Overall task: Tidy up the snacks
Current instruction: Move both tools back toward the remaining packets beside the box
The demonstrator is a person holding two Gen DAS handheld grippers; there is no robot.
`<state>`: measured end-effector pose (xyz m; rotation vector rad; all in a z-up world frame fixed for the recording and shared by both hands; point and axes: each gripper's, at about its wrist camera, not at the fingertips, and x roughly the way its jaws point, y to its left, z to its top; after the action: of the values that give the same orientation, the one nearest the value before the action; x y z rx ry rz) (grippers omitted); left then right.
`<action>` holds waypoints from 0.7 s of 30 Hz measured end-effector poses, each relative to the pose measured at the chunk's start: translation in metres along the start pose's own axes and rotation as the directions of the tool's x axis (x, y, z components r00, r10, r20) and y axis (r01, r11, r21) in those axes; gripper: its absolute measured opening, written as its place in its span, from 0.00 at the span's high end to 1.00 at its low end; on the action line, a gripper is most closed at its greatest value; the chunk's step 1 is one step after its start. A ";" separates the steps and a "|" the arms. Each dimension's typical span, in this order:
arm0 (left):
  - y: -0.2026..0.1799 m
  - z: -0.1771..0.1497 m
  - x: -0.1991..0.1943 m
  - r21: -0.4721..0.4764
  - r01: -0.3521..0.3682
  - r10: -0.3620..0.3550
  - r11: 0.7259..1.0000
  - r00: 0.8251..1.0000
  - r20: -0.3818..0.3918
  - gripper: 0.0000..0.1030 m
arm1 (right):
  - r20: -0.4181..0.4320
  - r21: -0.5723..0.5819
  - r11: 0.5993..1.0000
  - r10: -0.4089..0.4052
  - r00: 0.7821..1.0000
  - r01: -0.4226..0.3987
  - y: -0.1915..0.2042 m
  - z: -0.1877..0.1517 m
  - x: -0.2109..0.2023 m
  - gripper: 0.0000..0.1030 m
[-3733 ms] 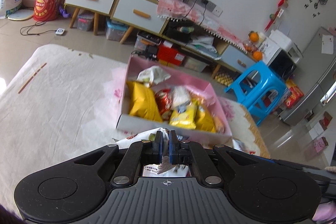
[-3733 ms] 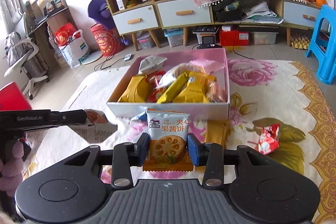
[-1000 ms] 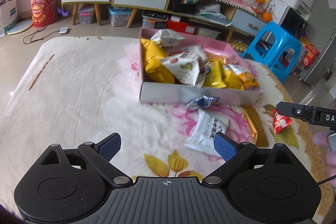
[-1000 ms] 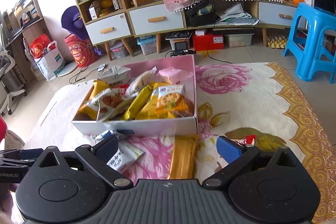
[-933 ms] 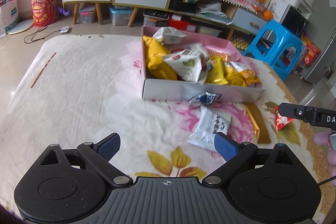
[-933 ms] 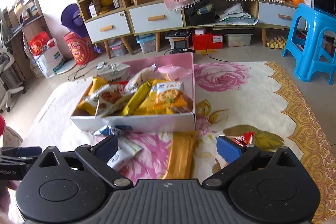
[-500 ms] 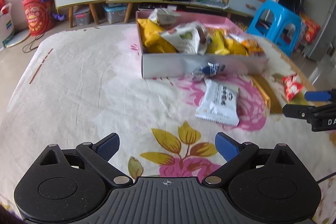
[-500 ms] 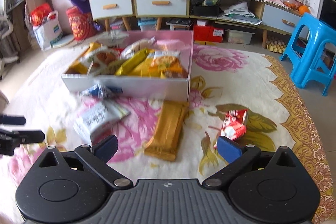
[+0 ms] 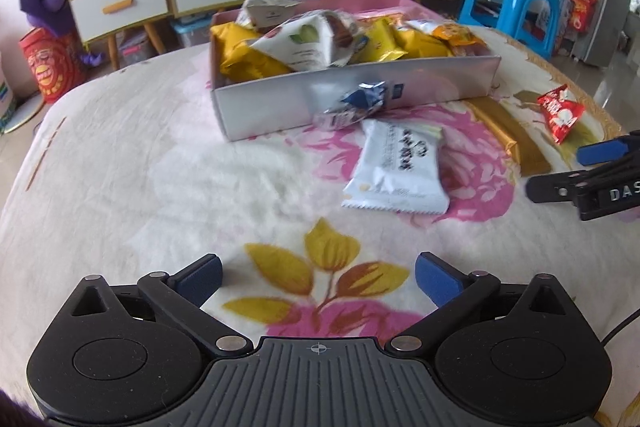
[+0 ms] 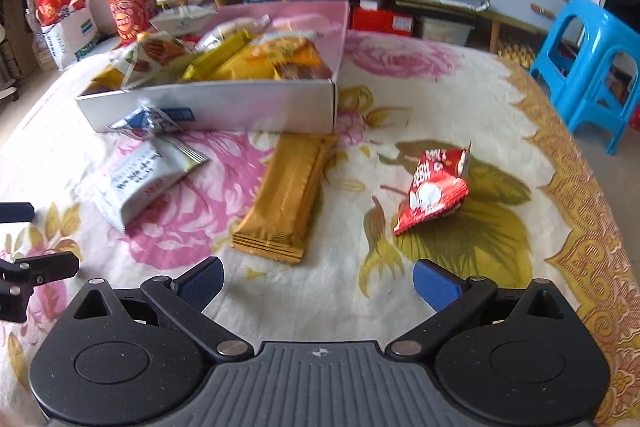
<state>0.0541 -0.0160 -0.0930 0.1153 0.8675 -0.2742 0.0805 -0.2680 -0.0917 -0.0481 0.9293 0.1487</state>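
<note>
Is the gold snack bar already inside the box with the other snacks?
No, the gold snack bar lies flat on the flowered blanket, just in front of the box.

Left wrist view: looks forward and downward over the floral blanket [image 9: 160,155], low and near.
Right wrist view: same tilt, further right.
Shared: snack box [image 9: 360,95], white packet [image 10: 148,179], gold bar [image 10: 286,195].
</note>
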 end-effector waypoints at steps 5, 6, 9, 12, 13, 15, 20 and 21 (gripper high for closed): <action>-0.010 0.010 0.009 0.017 0.011 -0.012 1.000 1.000 0.021 0.00 | 0.019 -0.005 1.000 0.004 1.000 -0.004 0.000 0.005 0.005 0.07; -0.012 0.011 0.011 0.021 0.014 -0.015 1.000 1.000 0.025 0.00 | 0.021 -0.006 1.000 0.005 1.000 -0.005 0.001 0.007 0.006 0.07; -0.018 0.017 0.016 0.032 0.023 -0.024 0.999 0.999 0.034 0.00 | 0.025 -0.008 1.000 0.008 1.000 -0.008 0.001 0.011 0.009 0.07; -0.022 0.021 0.020 0.028 0.026 -0.027 0.999 0.999 0.042 0.00 | 0.026 -0.009 1.000 0.011 1.000 -0.011 0.001 0.015 0.013 0.07; -0.021 0.023 0.021 0.020 0.027 -0.028 0.999 0.999 0.044 0.00 | 0.027 -0.009 1.000 0.012 1.000 -0.012 0.001 0.016 0.013 0.07; -0.019 0.027 0.023 0.003 0.030 -0.030 1.000 0.999 0.045 0.00 | 0.030 -0.009 1.000 0.013 0.999 -0.013 0.002 0.017 0.014 0.07; -0.012 0.032 0.024 -0.048 0.077 -0.074 0.996 0.995 0.064 0.02 | 0.053 -0.004 1.000 0.014 0.998 -0.014 0.003 0.016 0.015 0.07; -0.011 0.032 0.023 -0.053 0.085 -0.081 0.995 0.994 0.070 0.03 | 0.062 0.000 1.000 0.012 0.998 -0.012 0.004 0.015 0.015 0.07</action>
<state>0.0884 -0.0381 -0.0902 0.0175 0.8127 -0.3293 0.1003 -0.2609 -0.0946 -0.0374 0.8677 0.1601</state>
